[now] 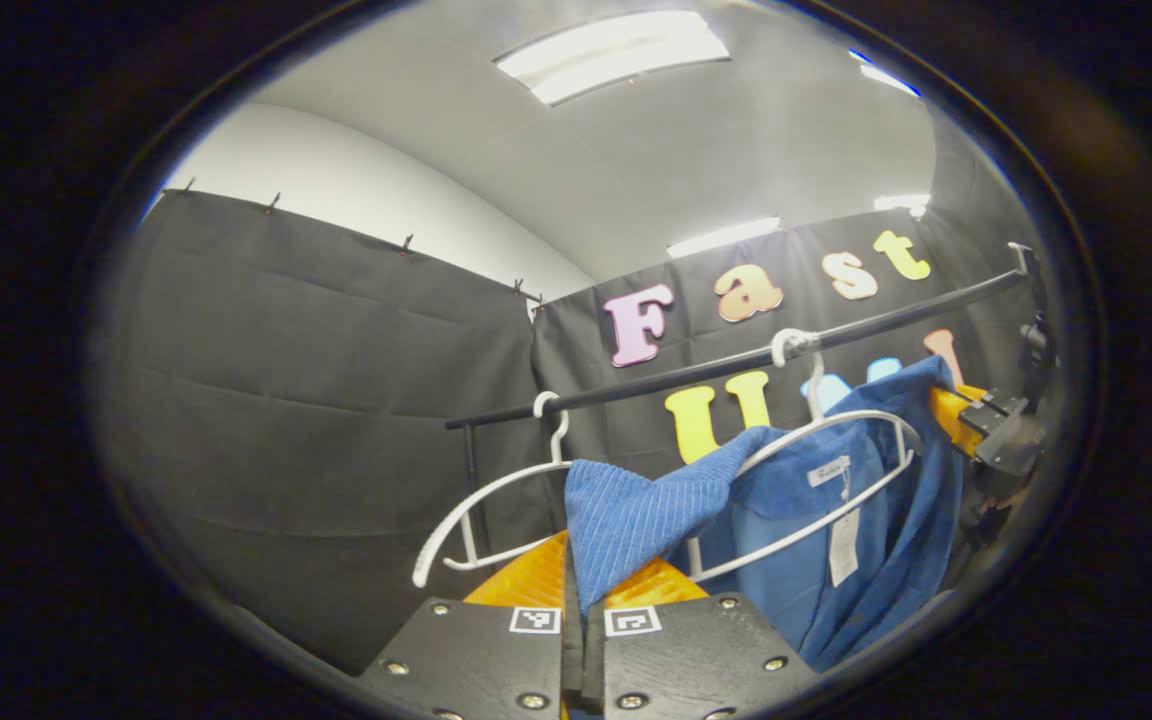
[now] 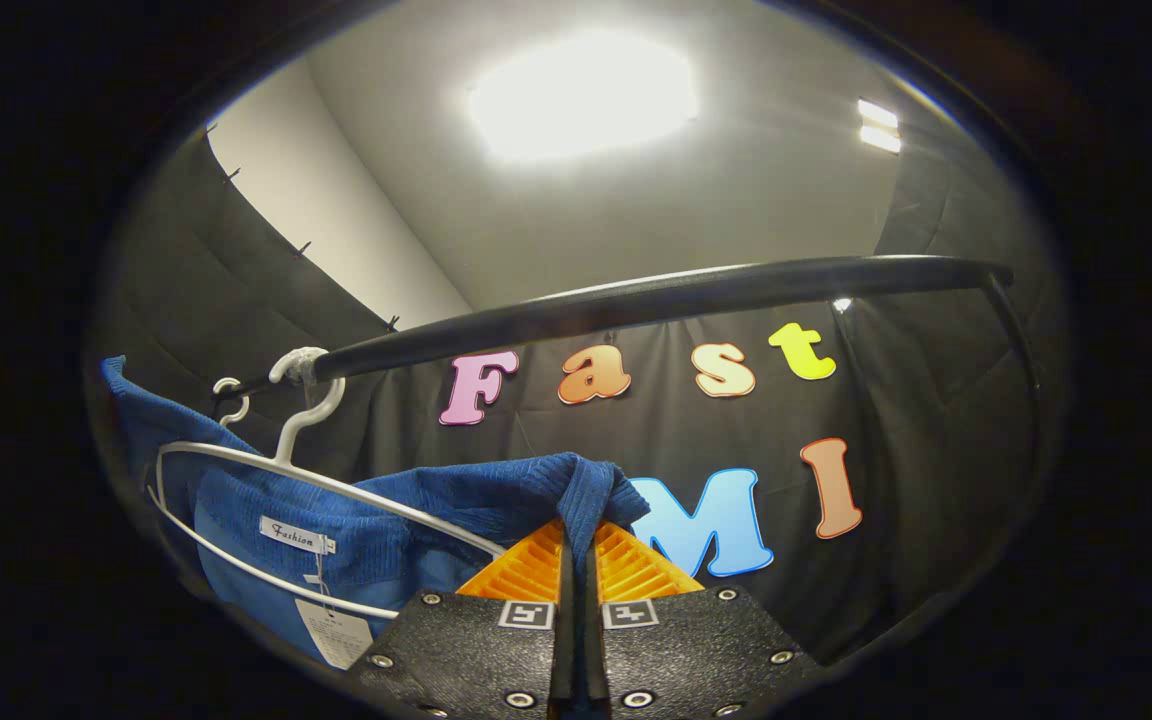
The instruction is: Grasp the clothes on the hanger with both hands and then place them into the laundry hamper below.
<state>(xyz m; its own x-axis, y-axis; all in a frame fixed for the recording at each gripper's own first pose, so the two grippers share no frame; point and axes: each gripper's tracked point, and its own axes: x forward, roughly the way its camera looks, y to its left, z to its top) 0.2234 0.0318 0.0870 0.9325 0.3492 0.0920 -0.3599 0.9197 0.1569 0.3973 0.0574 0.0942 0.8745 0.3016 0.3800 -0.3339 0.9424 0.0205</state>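
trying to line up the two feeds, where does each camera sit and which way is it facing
Left gripper view: rides the left gripper, tilted up at the blue shirt, hangers and rail; own fingers pinch cloth; the right gripper shows beyond.
Right gripper view: rides the right gripper, tilted up under the rail; own fingers pinch the shirt.
Shared: shirt, its white hanger, rail.

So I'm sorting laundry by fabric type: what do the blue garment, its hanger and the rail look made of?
Blue garment: apparently soft ribbed cloth like corduroy or knit, matte, with fine parallel ridges. Hanger: looks like smooth white plastic or coated wire, thin and slightly shiny. Rail: probably dark painted metal tube, with a dull sheen.
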